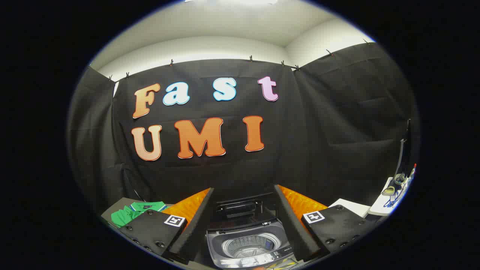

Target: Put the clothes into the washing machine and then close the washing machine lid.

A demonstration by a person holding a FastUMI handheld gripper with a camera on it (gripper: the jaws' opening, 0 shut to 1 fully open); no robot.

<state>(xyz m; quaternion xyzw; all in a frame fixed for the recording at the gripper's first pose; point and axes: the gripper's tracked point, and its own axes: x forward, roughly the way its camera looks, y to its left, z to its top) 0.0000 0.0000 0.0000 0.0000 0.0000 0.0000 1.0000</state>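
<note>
The washing machine [249, 247], a small grey top-loader with a perforated steel drum, is standing open just ahead of the gripper's fingers and between them, and it is serving as my landmark for everything else. Its dark lid [240, 207] is tipped up at the back of the machine, leaning toward the black cloth wall behind, so the drum mouth is lying fully exposed. From where the drum shows, nothing seems to be sitting inside it yet.

To the left of the machine, on a dark surface, the clothes are waiting: a folded green polo shirt with a striped collar [133, 212], well apart from the drum. To the right of the machine and farther off, a white table [380, 208] is carrying some small odds and ends too tiny to make out.

The gripper [243, 225] is hovering over the machine's front with its fingers spread wide, one on each side of the opening, and nothing is being pinched between them.

As I read it, the task is barely under way: the lid is already up, which helps, but the shirt is not yet picked up, not yet dropped into the drum, and the lid is not yet closed.
</note>
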